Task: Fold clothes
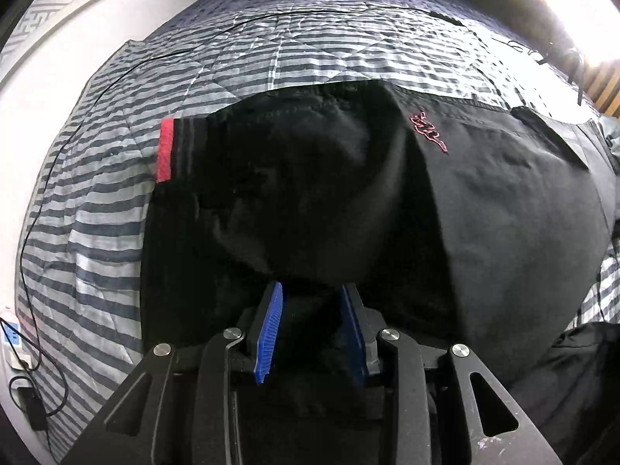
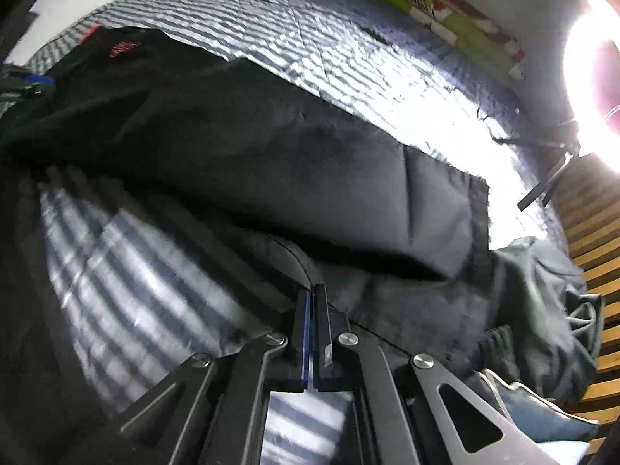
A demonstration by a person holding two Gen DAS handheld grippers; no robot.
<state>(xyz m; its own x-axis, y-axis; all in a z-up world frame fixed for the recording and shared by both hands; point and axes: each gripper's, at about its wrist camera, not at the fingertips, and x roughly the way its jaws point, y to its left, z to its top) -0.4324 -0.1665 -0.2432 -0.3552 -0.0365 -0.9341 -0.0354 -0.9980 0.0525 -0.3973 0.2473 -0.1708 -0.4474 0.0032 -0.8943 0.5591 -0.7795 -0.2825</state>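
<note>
A black garment (image 1: 348, 193) with a red embroidered logo (image 1: 428, 131) and a red label (image 1: 166, 149) lies spread on the striped bedspread (image 1: 232, 58). Its near edge is lifted and drapes over the tips of my left gripper (image 1: 312, 288). The blue pads (image 1: 269, 333) stand partly apart with black cloth bunched between them. In the right wrist view the same garment (image 2: 271, 155) stretches across the bedspread (image 2: 348, 58). My right gripper (image 2: 313, 288) is shut, its pads pressed together on a seamed edge of the dark cloth.
A thin black cable (image 1: 38, 209) runs along the bed's left edge to a power strip (image 1: 11, 341). Green bedding (image 2: 445, 11) lies at the far side. A heap of grey clothing (image 2: 542, 310), a black stand (image 2: 550, 170), wooden slats (image 2: 593, 252) and a bright lamp (image 2: 593, 77) are at the right.
</note>
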